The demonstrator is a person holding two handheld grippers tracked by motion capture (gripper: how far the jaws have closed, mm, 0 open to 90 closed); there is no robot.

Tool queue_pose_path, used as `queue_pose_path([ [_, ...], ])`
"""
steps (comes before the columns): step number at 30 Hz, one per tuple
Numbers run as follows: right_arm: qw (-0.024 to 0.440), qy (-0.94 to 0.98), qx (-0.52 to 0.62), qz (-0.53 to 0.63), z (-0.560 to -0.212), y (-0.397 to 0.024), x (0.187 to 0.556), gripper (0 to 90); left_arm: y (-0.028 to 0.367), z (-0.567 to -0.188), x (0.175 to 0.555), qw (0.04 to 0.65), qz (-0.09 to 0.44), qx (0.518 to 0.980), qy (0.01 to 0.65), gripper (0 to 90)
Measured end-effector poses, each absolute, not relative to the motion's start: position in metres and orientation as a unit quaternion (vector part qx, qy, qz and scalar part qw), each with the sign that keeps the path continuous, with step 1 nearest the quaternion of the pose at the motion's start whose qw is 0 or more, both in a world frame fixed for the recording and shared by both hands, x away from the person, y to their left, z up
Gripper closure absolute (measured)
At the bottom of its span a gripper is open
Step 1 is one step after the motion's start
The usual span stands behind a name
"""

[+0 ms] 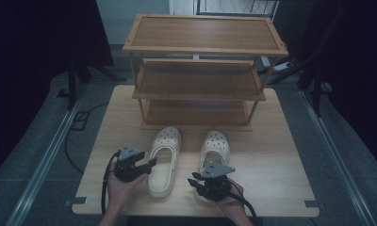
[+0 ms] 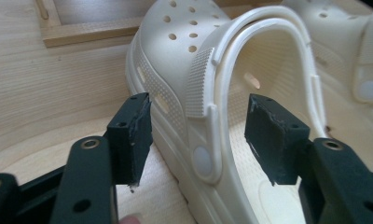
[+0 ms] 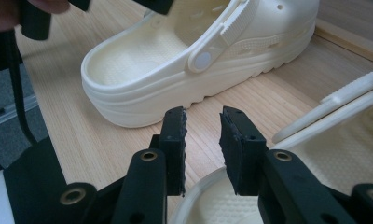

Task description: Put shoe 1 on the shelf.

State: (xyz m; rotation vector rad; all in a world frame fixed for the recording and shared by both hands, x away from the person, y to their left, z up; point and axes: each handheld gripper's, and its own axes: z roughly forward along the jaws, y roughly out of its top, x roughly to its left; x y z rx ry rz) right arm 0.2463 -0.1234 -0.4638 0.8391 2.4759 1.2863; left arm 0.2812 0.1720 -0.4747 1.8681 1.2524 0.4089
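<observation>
Left gripper [image 2: 198, 135] open, astride left clog [image 2: 231, 93] wall; right gripper [image 3: 203, 140] part-open, empty, over right clog [image 3: 212, 205].

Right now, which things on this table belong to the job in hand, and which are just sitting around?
In the job:
left clog
right clog
left gripper, open astride the left clog's side wall
right gripper, open

Just there:
wooden shelf rack
table
</observation>
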Motion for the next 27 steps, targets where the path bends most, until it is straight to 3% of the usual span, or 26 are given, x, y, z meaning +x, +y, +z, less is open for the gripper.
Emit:
queue_pose_path([
  [4,0.116,0.843,0.287,0.440,-0.463,-0.124,0.246,70.4,0.162,-0.480,0.290,0.397,0.171,0.750,0.501,48.8],
  [8,0.115,0.843,0.289,0.439,-0.463,-0.125,0.247,70.1,0.155,-0.485,0.296,0.378,0.177,0.756,0.503,61.0],
  [16,0.116,0.845,0.287,0.435,-0.464,-0.125,0.247,69.1,0.151,-0.483,0.293,0.365,0.224,0.744,0.513,73.5],
  [27,0.118,0.843,0.291,0.437,-0.464,-0.128,0.249,68.4,0.163,-0.478,0.294,0.395,0.212,0.728,0.518,75.4],
])
